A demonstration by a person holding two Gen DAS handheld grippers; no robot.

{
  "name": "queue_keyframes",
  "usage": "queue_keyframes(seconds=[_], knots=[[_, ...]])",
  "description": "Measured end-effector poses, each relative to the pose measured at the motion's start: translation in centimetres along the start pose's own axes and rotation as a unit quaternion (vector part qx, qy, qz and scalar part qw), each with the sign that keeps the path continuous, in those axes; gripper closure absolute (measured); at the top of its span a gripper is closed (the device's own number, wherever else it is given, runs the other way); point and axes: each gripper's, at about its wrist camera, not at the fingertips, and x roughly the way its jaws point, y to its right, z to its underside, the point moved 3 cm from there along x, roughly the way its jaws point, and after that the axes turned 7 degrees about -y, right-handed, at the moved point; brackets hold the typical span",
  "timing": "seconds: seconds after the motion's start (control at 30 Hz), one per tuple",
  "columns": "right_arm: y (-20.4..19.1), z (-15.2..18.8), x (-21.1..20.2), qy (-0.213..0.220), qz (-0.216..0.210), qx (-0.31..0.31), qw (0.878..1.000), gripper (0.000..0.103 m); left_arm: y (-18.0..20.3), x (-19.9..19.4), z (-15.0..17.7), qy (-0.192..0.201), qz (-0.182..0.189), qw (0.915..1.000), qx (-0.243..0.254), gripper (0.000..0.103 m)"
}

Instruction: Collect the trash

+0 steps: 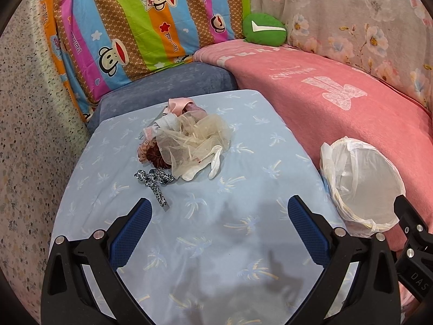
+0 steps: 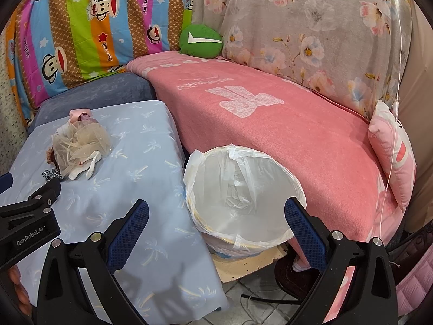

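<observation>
Trash: heap of cream tulle, ribbons and leopard-print ties (image 1: 186,143) mid-counter on palm-print blue cloth (image 1: 216,243); my left gripper (image 1: 219,211) and right gripper (image 2: 216,212) spread, empty; approach stage, next I pinch tulle, carry to white-lined bin (image 2: 238,200).

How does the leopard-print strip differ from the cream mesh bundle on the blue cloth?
The leopard-print strip is thin, flat and dark-spotted; the cream mesh bundle is puffy, sheer and pale. The strip lies nearer the left gripper; the bundle sits farther back, heaped over other scraps. Both rest on the blue cloth, ungrasped.
</observation>
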Motion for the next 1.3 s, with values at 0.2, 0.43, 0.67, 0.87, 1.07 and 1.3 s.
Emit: queue_keyframes(seconds=[0.2, 0.43, 0.67, 0.87, 1.07, 1.3], knots=[[-0.1, -0.1, -0.2, 0.001, 0.003, 0.003, 1.0, 0.006, 0.1, 0.2, 0.0, -0.004, 0.006, 1.0, 0.001, 0.007], [-0.6, -0.3, -0.2, 0.002, 0.007, 0.004, 1.0, 0.006, -0.5, 0.7, 0.0, -0.013, 0.019, 0.9997, 0.0, 0.007], [-1.5, -0.4, 0.2, 0.0, 0.009, 0.006, 1.0, 0.006, -1.4, 1.5, -0.2, -0.019, 0.033, 0.9993, 0.001, 0.007], [-2.8, -0.7, 1.0, -0.002, 0.007, 0.007, 1.0, 0.006, -3.2, 2.6, -0.5, -0.021, 0.044, 0.9988, -0.005, 0.007], [-4.7, -1.3, 1.7, -0.002, -0.005, 0.004, 1.0, 0.006, -6.1, 4.3, -1.0, -0.025, 0.064, 0.9973, -0.026, 0.007], [-8.1, -2.1, 3.0, -0.002, -0.027, -0.006, 1.0, 0.006, -10.1, 7.4, -1.3, -0.036, 0.065, 0.9958, -0.053, 0.007]])
